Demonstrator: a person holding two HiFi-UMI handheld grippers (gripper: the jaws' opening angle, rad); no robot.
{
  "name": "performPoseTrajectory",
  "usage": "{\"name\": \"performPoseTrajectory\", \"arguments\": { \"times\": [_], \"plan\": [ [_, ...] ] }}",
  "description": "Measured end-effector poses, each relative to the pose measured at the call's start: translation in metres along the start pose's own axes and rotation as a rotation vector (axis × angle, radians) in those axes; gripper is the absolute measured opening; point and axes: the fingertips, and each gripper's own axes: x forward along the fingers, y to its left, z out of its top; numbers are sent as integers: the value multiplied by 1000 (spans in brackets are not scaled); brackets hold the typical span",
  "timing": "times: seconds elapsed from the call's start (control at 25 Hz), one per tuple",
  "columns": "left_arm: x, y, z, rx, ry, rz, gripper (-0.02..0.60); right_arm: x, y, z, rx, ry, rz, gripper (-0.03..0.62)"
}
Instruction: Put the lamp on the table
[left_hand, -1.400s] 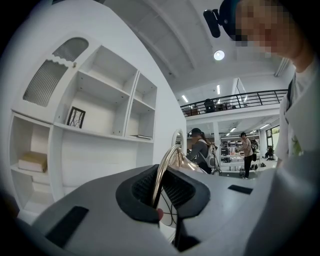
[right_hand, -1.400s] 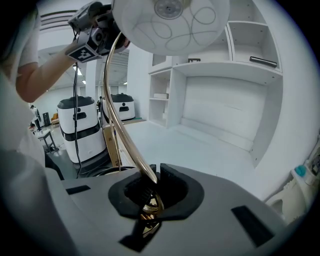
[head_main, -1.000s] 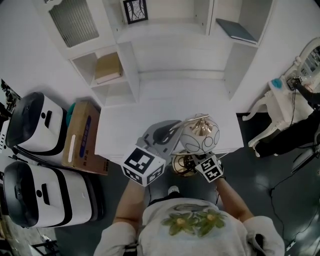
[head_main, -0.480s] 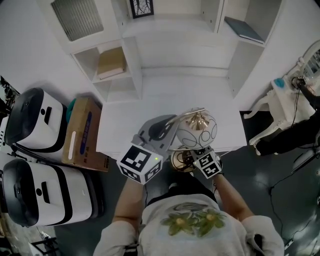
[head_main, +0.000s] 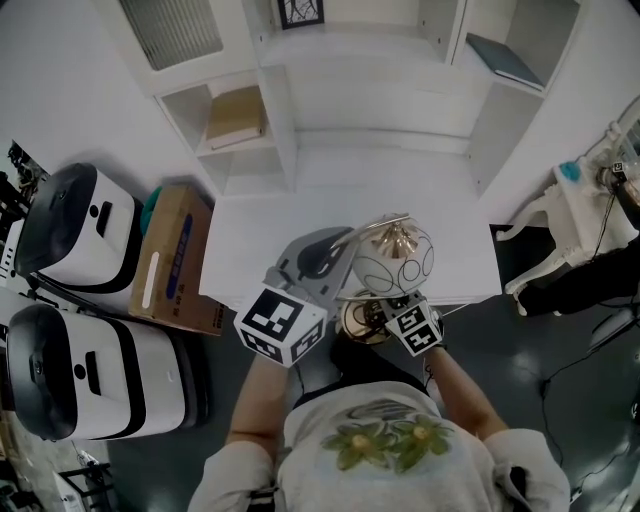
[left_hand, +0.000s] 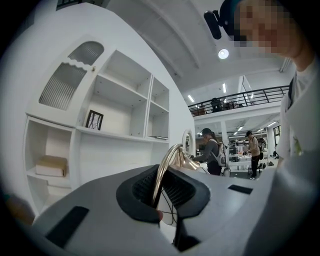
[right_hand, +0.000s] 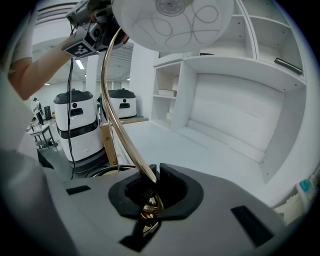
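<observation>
The left claw (left_hand: 159, 196) pinched the curved neck of the lamp (head_main: 393, 262) and the right claw (right_hand: 151, 181) its stem by the base, both closed tight, likely steadying it upright at the six o'clock edge of the tabletop (head_main: 290, 225), not yet down.

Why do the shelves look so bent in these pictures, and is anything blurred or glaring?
Head view: the wide lens bows the shelf unit toward the edges; light is even and sharp. Left gripper view: a fisheye circle with black corners; shelves curve, the ceiling light flares, and a mosaic patch was laid over it. Right gripper view: same black corners; the lamp's gold stem glints, its shade looks bright.
</observation>
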Motion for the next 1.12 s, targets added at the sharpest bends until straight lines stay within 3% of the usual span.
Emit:
{"name": "performPoseTrajectory", "arguments": {
  "times": [1.12],
  "plan": [
    [38,54,-4,20,21,38,29,58,-41,23,-1,-18,26,43]
  ]
}}
